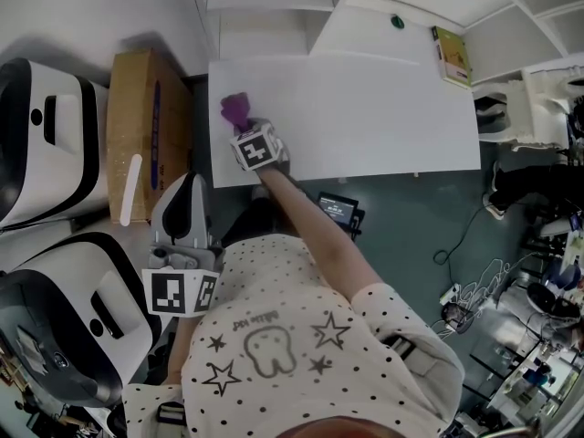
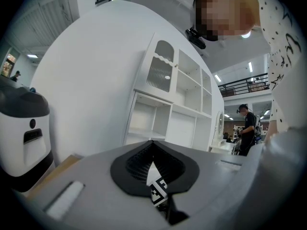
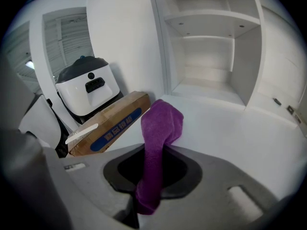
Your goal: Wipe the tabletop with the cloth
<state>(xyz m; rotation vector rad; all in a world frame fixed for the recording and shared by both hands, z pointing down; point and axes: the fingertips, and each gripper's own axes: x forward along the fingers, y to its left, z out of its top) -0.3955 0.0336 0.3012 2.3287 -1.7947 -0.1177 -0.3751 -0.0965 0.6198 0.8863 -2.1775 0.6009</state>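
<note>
The right gripper (image 1: 242, 124) has its 2 jaws closed on the purple cloth (image 3: 160, 123), which runs up out of the clamp as a narrow strip and ends in a bunched wad over the white tabletop (image 1: 383, 117). That wad sits just inside the table edge that faces the cardboard box (image 1: 146, 126). Whether it actually presses on the surface cannot be told from either view. The left gripper (image 1: 185, 194) is held off the table, on the person's side of the cardboard box, with its jaws drawn together on nothing. The step in hand looks like the start of a wiping stroke, with nearly all of the tabletop away from the cardboard box left to cover. To do it well, the gripper should tip down so the wad flattens against the surface rather than trailing above it. The stroke should then run straight away from the cardboard box in 1 steady pass, with the following passes overlapping it. The grip takes only a thin strip of fabric, so heavy drag could pull the cloth free; light, even pressure is safer.
</note>
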